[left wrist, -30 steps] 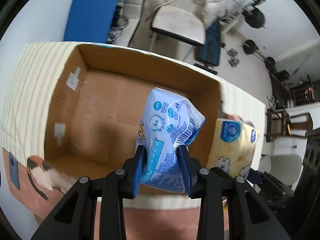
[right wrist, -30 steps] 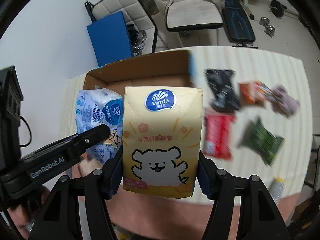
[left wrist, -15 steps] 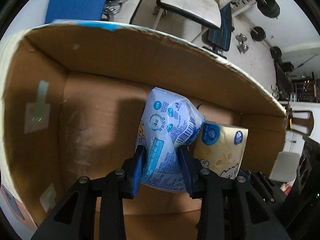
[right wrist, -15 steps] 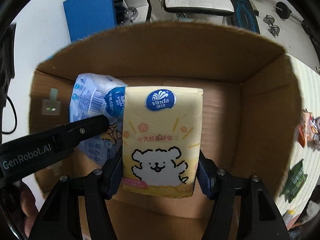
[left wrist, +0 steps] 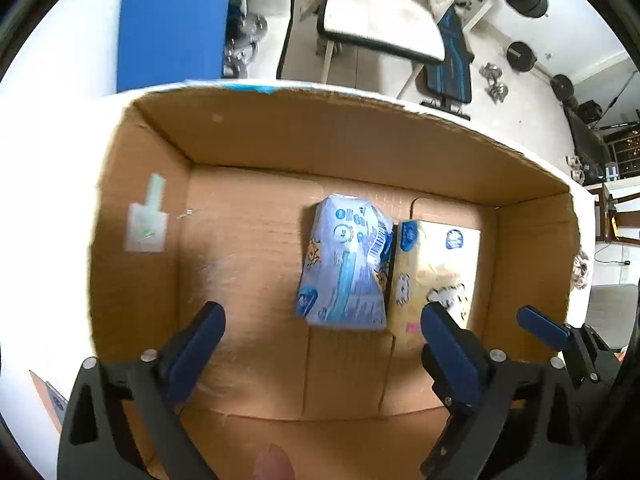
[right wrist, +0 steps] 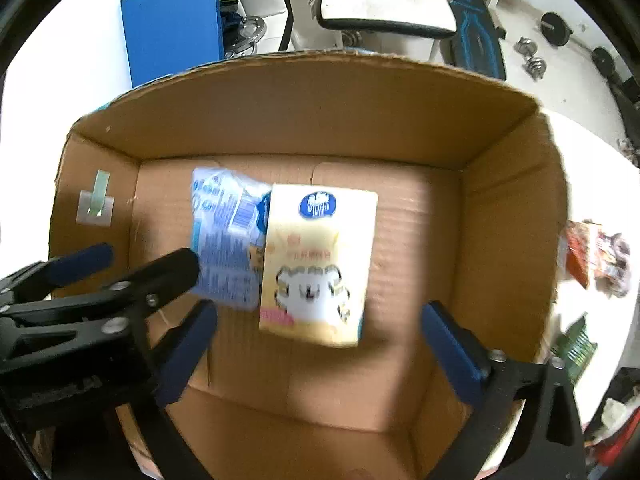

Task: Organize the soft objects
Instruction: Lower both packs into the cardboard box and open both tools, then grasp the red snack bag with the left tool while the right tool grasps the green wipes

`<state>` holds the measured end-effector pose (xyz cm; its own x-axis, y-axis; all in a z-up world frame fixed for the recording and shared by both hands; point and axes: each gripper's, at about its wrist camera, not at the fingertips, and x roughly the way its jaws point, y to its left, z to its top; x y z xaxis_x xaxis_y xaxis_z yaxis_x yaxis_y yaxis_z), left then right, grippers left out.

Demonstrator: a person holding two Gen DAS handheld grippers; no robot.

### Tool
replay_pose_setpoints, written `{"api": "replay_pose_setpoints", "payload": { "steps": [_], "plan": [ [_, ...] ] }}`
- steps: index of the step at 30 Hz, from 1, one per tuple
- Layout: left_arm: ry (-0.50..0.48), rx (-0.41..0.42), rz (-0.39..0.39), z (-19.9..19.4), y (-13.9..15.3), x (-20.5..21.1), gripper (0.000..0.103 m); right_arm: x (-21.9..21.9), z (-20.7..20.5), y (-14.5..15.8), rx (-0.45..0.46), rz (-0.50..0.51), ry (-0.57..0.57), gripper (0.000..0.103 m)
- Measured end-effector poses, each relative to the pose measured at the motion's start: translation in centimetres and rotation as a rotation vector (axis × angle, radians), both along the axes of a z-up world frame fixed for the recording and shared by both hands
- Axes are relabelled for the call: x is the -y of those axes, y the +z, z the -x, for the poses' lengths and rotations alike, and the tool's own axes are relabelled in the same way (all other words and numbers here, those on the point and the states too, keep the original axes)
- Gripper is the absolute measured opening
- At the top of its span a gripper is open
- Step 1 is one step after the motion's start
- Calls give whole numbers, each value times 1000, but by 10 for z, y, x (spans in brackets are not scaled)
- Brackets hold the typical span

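Observation:
A blue and white tissue pack [left wrist: 346, 264] lies flat on the floor of an open cardboard box [left wrist: 360, 140]. A yellow tissue pack with a white dog print [left wrist: 434, 272] lies right beside it, touching. Both show in the right wrist view, the blue pack [right wrist: 226, 240] left of the yellow pack [right wrist: 316, 264]. My left gripper [left wrist: 320, 344] is open and empty above the box floor, near the packs. My right gripper [right wrist: 316, 348] is open and empty just over the yellow pack's near end. The left gripper also shows in the right wrist view [right wrist: 124, 260].
Several snack packets [right wrist: 596, 256] and a green packet [right wrist: 576, 348] lie on the white table right of the box. A blue panel [left wrist: 172, 20], a white chair [left wrist: 380, 24] and dumbbells [right wrist: 532, 60] stand on the floor behind the table.
Both grippers have opened and let go of their packs, which now lie side by side on the box floor. Both grippers have drawn back and up from the packs.

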<state>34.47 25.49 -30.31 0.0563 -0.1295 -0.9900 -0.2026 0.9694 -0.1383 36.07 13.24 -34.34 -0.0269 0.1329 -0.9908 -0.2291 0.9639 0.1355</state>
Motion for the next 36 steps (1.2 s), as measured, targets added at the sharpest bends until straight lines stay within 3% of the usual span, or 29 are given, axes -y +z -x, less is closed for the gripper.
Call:
{"api": "replay_pose_setpoints", "payload": {
  "steps": [5,13,19,24,27,30,32,36],
  "plan": [
    [-16,56,-56,36,31,-2,101,7,30,24,14,25,-20,103],
    [-14,118,-74,81,70,12,101,34,64,56,54,-3,-33,103],
    [-45,215,-96,97,121,50,101,55,92,99,111,-104,-21,103],
    [-135,244,-161,92,148,112,101,127,99,139,167,-112,-13,103],
    [-193,226,-140,81,135,165,101,180,93,139,178,-35,29,103],
    [-246,134,-132,60,94,212,101,233,82,115,164,63,105,103],
    [-248,77,-149,47,66,235,101,264,69,79,100,117,146,103],
    [-258,-4,-208,29,22,269,101,290,44,12,-6,129,209,103]
  ]
}}
